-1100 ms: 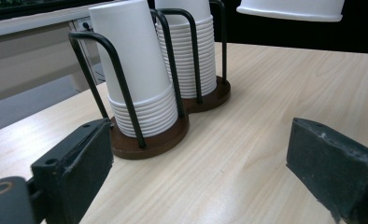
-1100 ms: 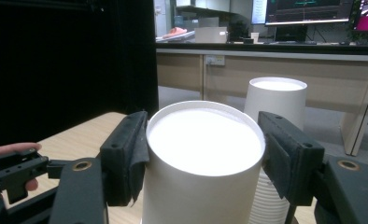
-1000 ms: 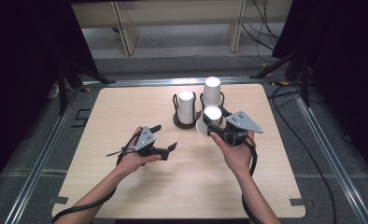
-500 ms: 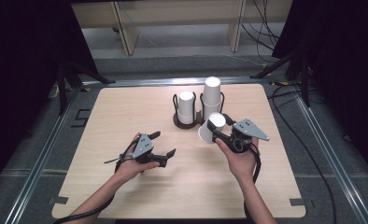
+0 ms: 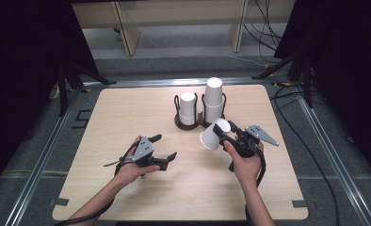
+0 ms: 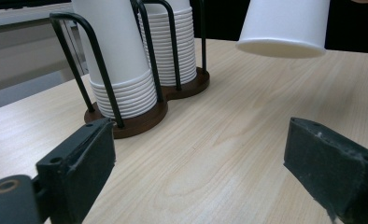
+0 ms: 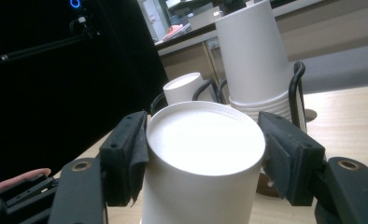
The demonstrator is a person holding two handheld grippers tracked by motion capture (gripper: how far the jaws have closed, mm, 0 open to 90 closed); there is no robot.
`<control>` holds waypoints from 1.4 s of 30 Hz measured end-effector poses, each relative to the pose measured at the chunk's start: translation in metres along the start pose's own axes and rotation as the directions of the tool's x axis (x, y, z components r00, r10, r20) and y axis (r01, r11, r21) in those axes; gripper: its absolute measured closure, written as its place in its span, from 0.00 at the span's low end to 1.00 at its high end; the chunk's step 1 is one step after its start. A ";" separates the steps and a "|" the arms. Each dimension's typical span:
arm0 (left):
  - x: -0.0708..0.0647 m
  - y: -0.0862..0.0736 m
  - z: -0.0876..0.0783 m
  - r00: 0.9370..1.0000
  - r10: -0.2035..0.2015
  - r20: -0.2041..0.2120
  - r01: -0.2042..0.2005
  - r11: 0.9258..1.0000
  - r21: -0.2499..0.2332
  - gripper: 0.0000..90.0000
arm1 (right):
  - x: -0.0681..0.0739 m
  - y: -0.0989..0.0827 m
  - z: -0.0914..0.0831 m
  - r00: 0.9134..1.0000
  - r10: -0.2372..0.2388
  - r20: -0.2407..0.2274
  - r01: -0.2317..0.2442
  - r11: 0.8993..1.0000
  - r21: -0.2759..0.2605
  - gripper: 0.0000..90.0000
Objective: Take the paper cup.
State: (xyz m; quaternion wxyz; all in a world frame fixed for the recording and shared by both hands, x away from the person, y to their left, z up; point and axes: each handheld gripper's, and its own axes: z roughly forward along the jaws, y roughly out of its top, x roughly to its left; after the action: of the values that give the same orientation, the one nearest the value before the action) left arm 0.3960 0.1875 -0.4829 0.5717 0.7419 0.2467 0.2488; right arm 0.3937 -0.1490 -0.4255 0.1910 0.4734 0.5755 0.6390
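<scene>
1. Spanning most of the high view, a light wood table (image 5: 127,113) sits on grey floor w/ metal rails along both sides.
2. Holder (image 5: 198,123), dark wood base w/ black wire loops, stands near table's far centre; two stacks of white cups upside down in it, the right stack (image 5: 213,99) taller than the left stack (image 5: 188,107).
3. Right gripper (image 5: 224,133), held in person's right hand, is just in front of holder & to its right, jaws pinching a single cup (image 5: 214,134) from both sides near its closed end. Cup is tilted, off the table, rim pointing left & down.
4. Left gripper (image 5: 164,147), in left hand at table's mid-left, well apart from the cup; jaws spread wide, nothing between them. Its own view looks past both jaws to the holder.
</scene>
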 end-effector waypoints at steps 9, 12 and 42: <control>-0.007 0.007 0.001 1.000 0.013 0.020 -0.013 1.000 -0.022 0.11 | -0.007 -0.005 0.000 0.997 0.078 -0.008 -0.078 0.997 0.009 0.40; -0.010 0.007 0.002 0.999 0.014 0.030 -0.013 1.000 -0.027 0.11 | -0.011 -0.007 -0.001 0.995 0.098 -0.012 -0.097 0.995 0.013 0.40; -0.024 0.006 0.013 0.995 0.034 0.092 -0.032 0.999 -0.019 0.05 | -0.036 -0.003 0.002 0.931 0.361 -0.049 -0.360 0.933 0.027 0.40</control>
State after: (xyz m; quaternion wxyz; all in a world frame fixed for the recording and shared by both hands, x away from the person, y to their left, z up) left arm 0.3868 0.1612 -0.4825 0.5847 0.7516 0.2056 0.2258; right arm 0.4118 -0.1753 -0.4424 0.0512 0.5554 0.4893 0.6705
